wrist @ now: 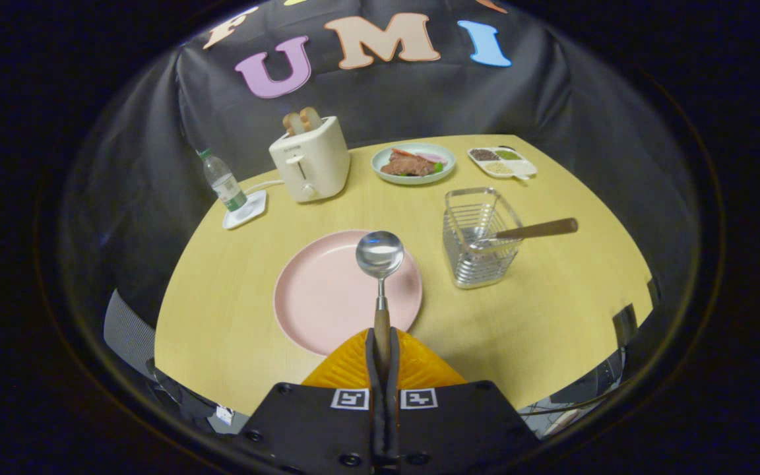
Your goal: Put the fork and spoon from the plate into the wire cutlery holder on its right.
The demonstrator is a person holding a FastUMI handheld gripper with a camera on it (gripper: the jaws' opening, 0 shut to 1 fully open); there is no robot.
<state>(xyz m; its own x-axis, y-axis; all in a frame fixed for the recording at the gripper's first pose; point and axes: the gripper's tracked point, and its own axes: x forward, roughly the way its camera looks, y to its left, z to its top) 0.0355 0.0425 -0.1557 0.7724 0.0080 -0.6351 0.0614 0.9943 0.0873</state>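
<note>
Gripper [383,359] clamps my spoon [380,264] handle above the plate [327,290]. What appears to be the fork [532,229] sits in the holder [479,237], at two o'clock. Spoon transfer remains.

Spoon [380,257]: the rear of its wooden handle is disappearing between the orange fingers [347,367] of the gripper [383,359], which are pressing closed on it.

Pink plate [327,290]: its near rim is lying hidden behind those fingers.

Wire cutlery holder [479,241]: a wooden handle [541,229] is sticking out over its rim (the working end is lying down among the wires, too indistinct to say what utensil it is).

Green plate [413,163]: food is showing too small to identify.

Divided tray [503,161]: contents are reading merely as dark and pale patches.

Bottle [221,181]: label is too small to make out.

Table [221,316]: its near edge is being covered by the gripper body.
</note>
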